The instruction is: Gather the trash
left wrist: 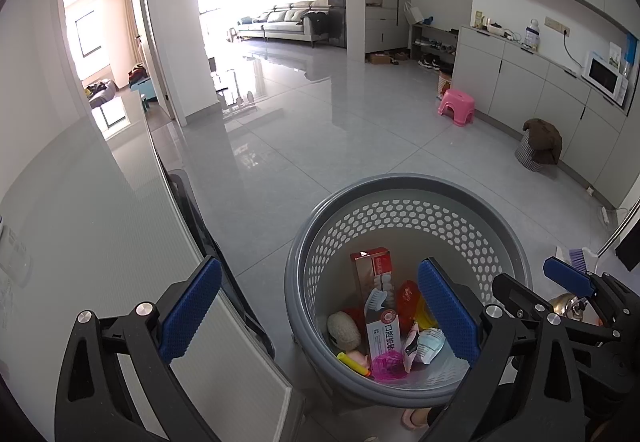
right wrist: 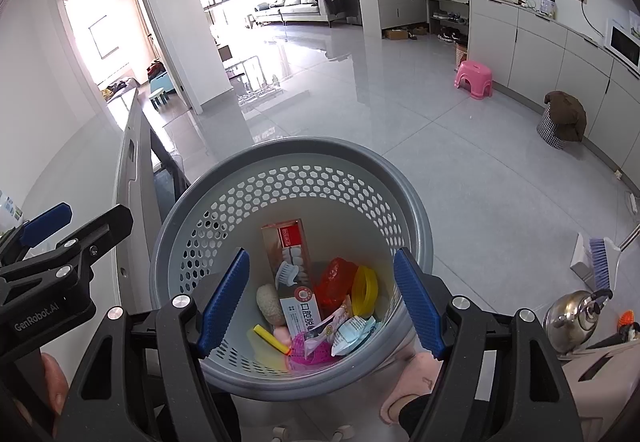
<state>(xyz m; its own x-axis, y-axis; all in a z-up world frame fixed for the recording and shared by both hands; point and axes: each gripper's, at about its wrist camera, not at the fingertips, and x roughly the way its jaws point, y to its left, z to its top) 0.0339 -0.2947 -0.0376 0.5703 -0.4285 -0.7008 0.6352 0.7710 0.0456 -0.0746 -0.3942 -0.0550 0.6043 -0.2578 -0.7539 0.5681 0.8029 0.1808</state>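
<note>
A grey perforated trash basket (left wrist: 408, 186) (right wrist: 292, 148) stands on the floor below both grippers. Inside lie a toothpaste box (left wrist: 378, 302) (right wrist: 294, 274), a red wrapper (right wrist: 336, 278), a yellow ring (right wrist: 366, 290), a beige sponge (right wrist: 270, 302), a pink mesh item (right wrist: 308, 352) and small wrappers. My left gripper (left wrist: 320, 312) is open and empty, above the basket's left rim and the table edge. My right gripper (right wrist: 320, 300) is open and empty, directly over the basket; it also shows in the left wrist view (left wrist: 568, 276).
A white table (left wrist: 100, 242) edge and a dark chair (left wrist: 192, 210) are to the left. A kettle (right wrist: 572, 318) and a brush (right wrist: 600, 262) are to the right. A pink stool (left wrist: 456, 106) and a covered checked bin (left wrist: 540, 144) stand by the cabinets. A pink slipper (right wrist: 412, 382) is under the basket.
</note>
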